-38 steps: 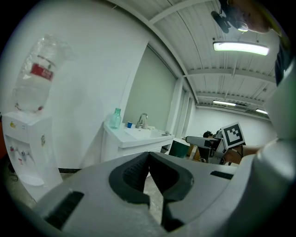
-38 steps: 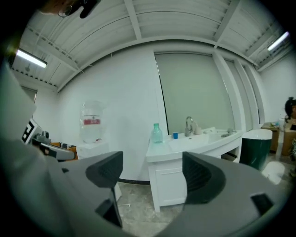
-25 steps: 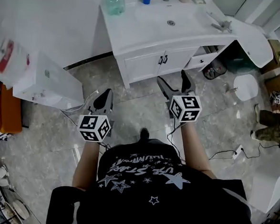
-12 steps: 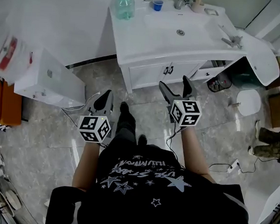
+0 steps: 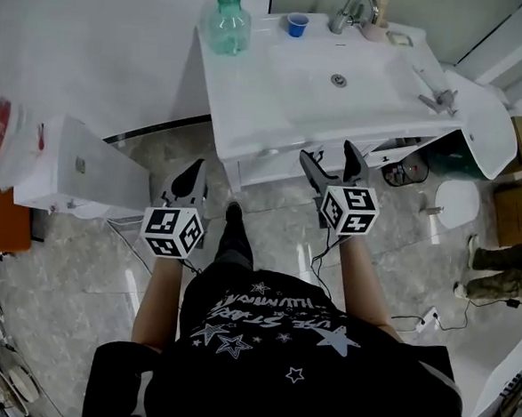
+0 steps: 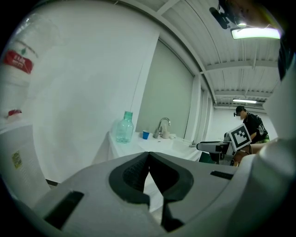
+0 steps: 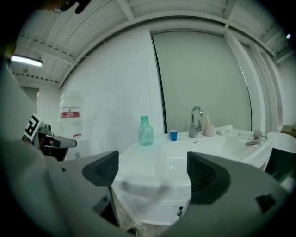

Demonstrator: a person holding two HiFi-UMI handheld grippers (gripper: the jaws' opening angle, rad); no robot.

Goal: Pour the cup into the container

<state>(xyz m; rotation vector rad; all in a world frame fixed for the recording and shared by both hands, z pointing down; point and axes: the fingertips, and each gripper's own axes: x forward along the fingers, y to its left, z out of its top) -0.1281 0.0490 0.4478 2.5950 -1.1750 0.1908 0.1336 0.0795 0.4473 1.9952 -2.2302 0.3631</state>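
A small blue cup (image 5: pixel 297 24) stands at the back of the white vanity top (image 5: pixel 252 87), left of the faucet (image 5: pixel 355 9). A green plastic bottle (image 5: pixel 230 23) stands at the back left corner. Both show far off in the left gripper view, cup (image 6: pixel 145 134) and bottle (image 6: pixel 124 127), and in the right gripper view, cup (image 7: pixel 173 135) and bottle (image 7: pixel 145 131). My left gripper (image 5: pixel 190 176) hangs shut and empty, short of the vanity's left front. My right gripper (image 5: pixel 331 162) is open and empty at the vanity's front edge.
A sink basin (image 5: pixel 342 66) fills the middle of the vanity. A white water dispenser (image 5: pixel 77 168) stands at the left, its jug (image 7: pixel 70 111) on top. Cables and a white stool (image 5: pixel 458 199) lie on the tiled floor at right. Another person (image 6: pixel 252 125) stands in the background.
The view has closed in on the vanity. Both grippers have come forward with it, the right one now at its front edge. Their jaws have not changed.
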